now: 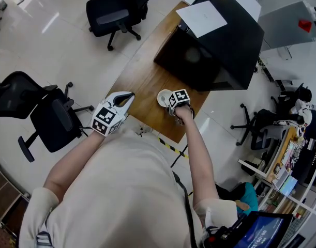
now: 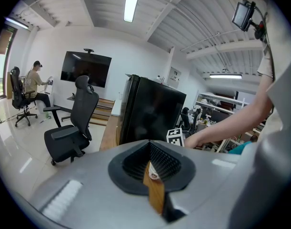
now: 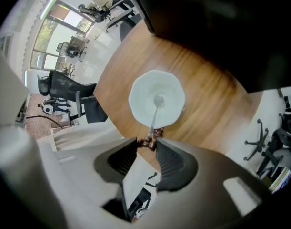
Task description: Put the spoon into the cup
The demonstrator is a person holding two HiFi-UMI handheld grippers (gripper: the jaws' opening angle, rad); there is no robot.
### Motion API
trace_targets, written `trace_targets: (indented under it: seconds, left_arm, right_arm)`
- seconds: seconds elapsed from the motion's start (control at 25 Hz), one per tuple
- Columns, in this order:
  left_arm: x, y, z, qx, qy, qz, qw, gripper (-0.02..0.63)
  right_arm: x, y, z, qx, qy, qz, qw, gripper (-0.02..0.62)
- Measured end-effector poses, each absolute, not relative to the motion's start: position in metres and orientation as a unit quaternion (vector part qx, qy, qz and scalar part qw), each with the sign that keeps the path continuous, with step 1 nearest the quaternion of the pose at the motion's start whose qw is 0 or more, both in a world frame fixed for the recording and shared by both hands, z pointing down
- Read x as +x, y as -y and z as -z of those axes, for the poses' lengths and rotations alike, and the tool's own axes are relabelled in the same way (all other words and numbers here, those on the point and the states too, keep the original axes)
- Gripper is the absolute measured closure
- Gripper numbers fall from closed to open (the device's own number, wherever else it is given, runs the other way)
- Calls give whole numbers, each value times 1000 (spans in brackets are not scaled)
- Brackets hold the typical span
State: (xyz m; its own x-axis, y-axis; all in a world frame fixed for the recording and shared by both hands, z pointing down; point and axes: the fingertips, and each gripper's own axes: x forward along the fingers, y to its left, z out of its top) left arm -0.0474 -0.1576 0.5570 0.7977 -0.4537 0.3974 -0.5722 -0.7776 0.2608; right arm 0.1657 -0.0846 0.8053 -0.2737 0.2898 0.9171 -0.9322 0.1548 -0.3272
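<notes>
A white cup (image 1: 163, 97) stands near the front edge of the wooden table (image 1: 145, 81). Seen from straight above in the right gripper view, the cup (image 3: 157, 99) has the bowl of a metal spoon (image 3: 157, 106) inside it, and the handle rises over the rim toward me. My right gripper (image 3: 148, 141) is shut on the brown end of that handle; in the head view the right gripper (image 1: 173, 106) hangs steeply down over the cup. My left gripper (image 1: 130, 94) hovers at the table's left edge with its tips together and nothing held. In its own view the left gripper (image 2: 150, 145) points toward the cup.
A big black box (image 1: 214, 45) with a sheet of paper (image 1: 201, 18) on top fills the far half of the table, just behind the cup. Office chairs (image 1: 114, 12) (image 1: 49, 118) stand on the floor to the left. Yellow-black tape (image 1: 168, 145) marks the floor below the table edge.
</notes>
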Motion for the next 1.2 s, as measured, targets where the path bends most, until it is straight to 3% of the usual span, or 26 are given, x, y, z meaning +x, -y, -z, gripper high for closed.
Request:
trace_targets:
  seconds: [1.2]
  left_arm:
    - [-61,163,-552,930,281,-156,178,601]
  right_arm:
    - [170,93,-810,371,574,-561,467,465]
